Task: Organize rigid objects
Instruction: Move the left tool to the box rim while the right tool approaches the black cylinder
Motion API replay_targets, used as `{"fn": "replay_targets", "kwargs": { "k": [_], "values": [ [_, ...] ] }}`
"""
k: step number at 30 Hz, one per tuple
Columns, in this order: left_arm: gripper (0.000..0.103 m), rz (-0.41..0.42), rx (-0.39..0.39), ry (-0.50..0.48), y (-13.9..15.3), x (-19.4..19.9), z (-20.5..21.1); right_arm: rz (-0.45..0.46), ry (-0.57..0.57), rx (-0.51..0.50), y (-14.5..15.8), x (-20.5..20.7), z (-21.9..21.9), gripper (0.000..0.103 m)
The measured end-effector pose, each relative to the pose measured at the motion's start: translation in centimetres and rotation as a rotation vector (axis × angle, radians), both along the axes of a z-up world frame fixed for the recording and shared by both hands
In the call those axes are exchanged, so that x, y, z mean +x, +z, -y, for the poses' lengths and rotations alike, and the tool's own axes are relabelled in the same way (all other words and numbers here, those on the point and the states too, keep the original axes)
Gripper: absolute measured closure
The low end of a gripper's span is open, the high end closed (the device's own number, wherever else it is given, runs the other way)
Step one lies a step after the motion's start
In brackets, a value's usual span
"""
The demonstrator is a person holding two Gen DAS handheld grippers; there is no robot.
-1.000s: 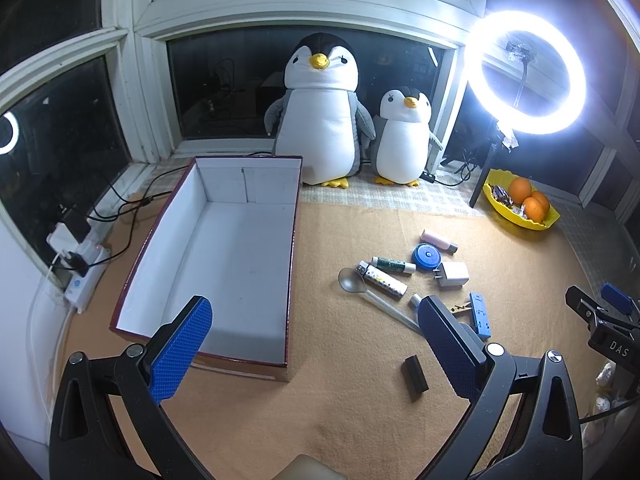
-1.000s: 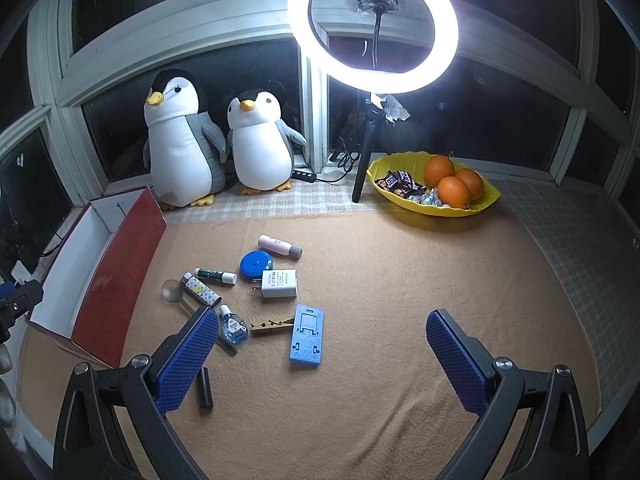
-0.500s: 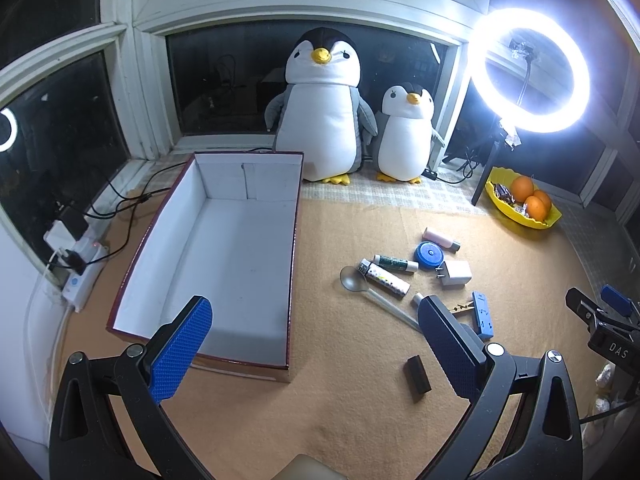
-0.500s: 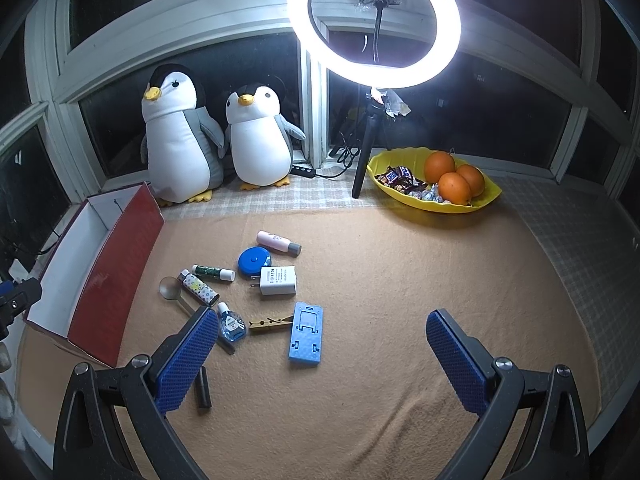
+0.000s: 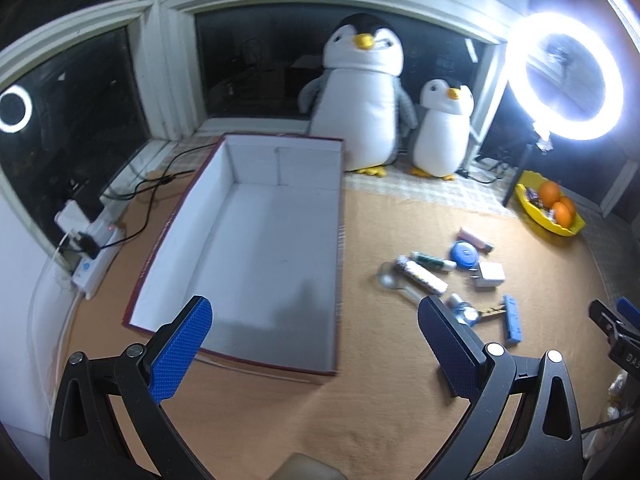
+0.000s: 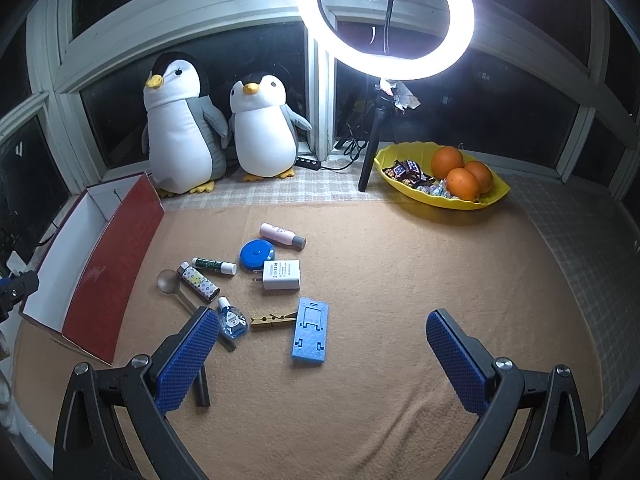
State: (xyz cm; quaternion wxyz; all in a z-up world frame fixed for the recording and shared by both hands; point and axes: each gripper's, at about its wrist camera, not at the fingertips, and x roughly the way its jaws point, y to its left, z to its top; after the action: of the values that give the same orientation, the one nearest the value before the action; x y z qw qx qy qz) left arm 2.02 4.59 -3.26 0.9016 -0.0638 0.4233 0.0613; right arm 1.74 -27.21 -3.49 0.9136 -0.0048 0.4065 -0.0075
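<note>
Dark night windows ring a counter covered in tan cloth, lit by a bright ring light. Two plush penguins sit at the back, and a yellow dish of oranges sits to the right. A red box with an empty white inside lies open on the left. Right of it, small things lie scattered close together: a pink bottle, blue round tape measure, white charger, patterned lighter, clear spoon, wooden clothespin and blue phone stand. Left tongs hover above the box's near edge, spread wide and empty. Right tongs hover above the phone stand, also spread wide and empty.
</note>
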Motion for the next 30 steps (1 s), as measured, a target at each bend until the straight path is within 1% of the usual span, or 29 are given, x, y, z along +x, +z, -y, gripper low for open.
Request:
{"fn": "replay_targets", "kwargs": {
  "k": [7, 18, 23, 27, 30],
  "values": [
    [0.001, -0.049, 0.015, 0.075, -1.9, 0.0, -3.3, -0.016, 0.021, -0.001, -1.1, 0.7, -0.8, 0.0],
    [0.002, -0.074, 0.063, 0.176, -3.4, -0.2, -7.9, -0.041, 0.068, 0.004, -2.4, 1.0, -2.3, 0.0],
    [0.012, -0.094, 0.074, 0.258, -4.4, 0.4, -10.9, -0.056, 0.113, 0.007, -3.2, 0.9, -3.7, 0.0],
    [0.014, -0.113, 0.087, 0.303, -5.6, 1.0, -12.8, -0.077, 0.145, 0.012, -4.1, 0.8, -4.8, 0.001],
    [0.014, -0.127, 0.088, 0.319, -6.3, 1.2, -13.6, -0.096, 0.165, 0.015, -4.8, 0.6, -5.6, 0.001]
  ]
}}
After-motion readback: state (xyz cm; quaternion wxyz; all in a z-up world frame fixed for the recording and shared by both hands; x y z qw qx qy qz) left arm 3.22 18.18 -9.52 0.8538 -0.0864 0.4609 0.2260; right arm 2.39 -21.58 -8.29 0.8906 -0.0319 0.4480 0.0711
